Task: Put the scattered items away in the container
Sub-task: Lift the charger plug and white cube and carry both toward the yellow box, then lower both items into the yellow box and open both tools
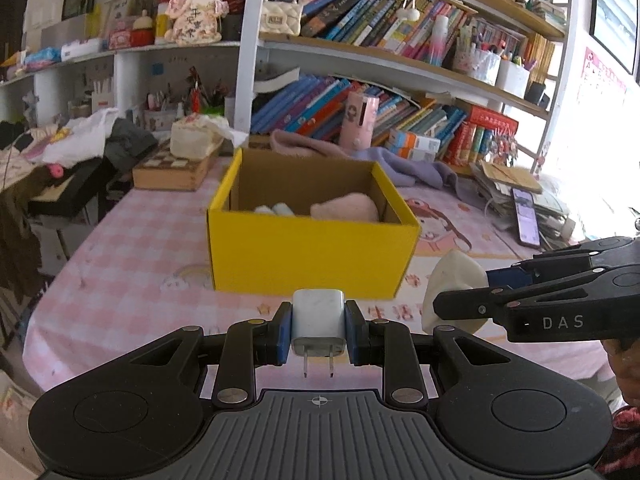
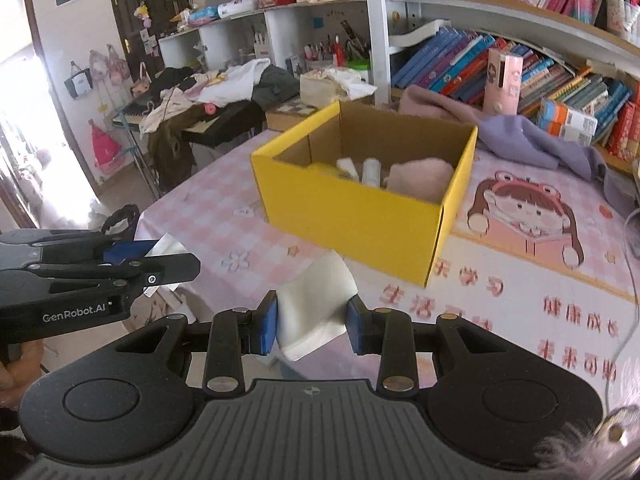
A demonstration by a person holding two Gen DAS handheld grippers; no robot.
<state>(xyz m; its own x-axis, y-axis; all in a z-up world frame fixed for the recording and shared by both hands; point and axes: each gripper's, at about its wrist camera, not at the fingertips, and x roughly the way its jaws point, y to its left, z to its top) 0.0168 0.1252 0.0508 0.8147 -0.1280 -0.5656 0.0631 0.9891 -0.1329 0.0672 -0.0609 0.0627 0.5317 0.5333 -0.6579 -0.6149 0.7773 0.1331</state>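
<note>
A yellow cardboard box (image 1: pixel 308 252) stands open on the pink checked tablecloth, also in the right wrist view (image 2: pixel 360 220). Inside lie a pink soft item (image 1: pixel 346 207) and small white items (image 2: pixel 370 172). My left gripper (image 1: pixel 318 330) is shut on a white plug charger (image 1: pixel 318 322), prongs toward the camera, held in front of the box. My right gripper (image 2: pixel 312 322) is shut on a white folded cloth (image 2: pixel 314 308), near the box's front corner. The right gripper with the cloth (image 1: pixel 452 288) shows at the right of the left wrist view.
A purple garment (image 2: pixel 532 140) and a pink one (image 1: pixel 304 146) lie behind the box. A phone (image 1: pixel 526 216) rests on stacked papers at right. Bookshelves (image 1: pixel 400 32) stand at the back. A wooden box (image 1: pixel 172 172) and clothes pile (image 2: pixel 224 84) sit at left. The table edge runs along the left.
</note>
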